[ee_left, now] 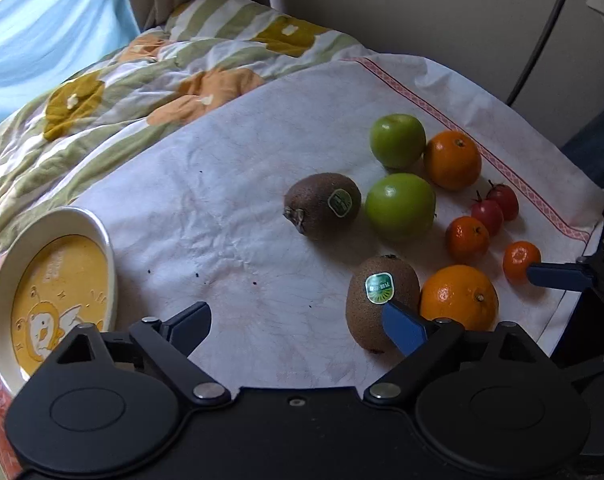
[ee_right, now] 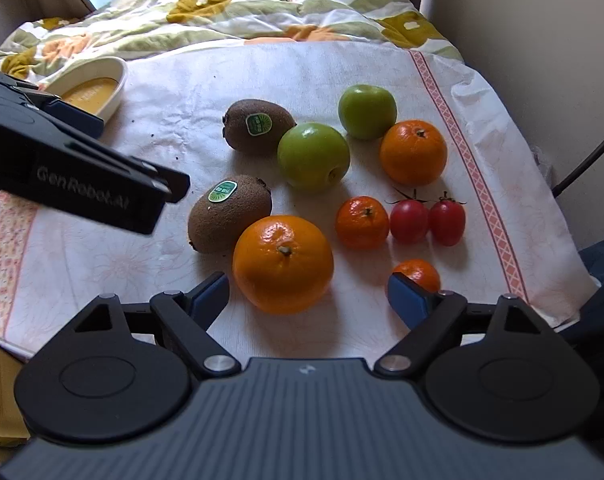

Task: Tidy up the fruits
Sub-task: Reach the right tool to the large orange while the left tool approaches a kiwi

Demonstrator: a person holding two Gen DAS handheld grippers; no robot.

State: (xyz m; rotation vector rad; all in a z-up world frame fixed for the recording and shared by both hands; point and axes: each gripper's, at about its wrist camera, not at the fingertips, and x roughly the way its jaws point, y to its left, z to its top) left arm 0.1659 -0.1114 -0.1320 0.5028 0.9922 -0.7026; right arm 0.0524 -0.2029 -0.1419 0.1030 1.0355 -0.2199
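Note:
On a white cloth (ee_left: 221,200) lie two kiwis (ee_left: 366,320) (ee_left: 318,208), two green apples (ee_left: 400,206), two big oranges (ee_left: 458,296), two small mandarins (ee_left: 466,238) and two cherry tomatoes (ee_left: 488,214). My left gripper (ee_left: 297,326) is open over bare cloth, its right finger just in front of the near kiwi. My right gripper (ee_right: 308,298) is open, low over the near big orange (ee_right: 281,264), which lies between its fingers and just beyond them, untouched. The near mandarin (ee_right: 418,274) peeks out behind its right finger.
A cream dish (ee_left: 105,256) with a yellow cartoon bottom stands at the cloth's left edge. A flowered quilt (ee_left: 141,80) lies behind the cloth. The left gripper's black body (ee_right: 81,176) reaches in from the left in the right wrist view. A wall and a cable (ee_left: 542,40) stand at the right.

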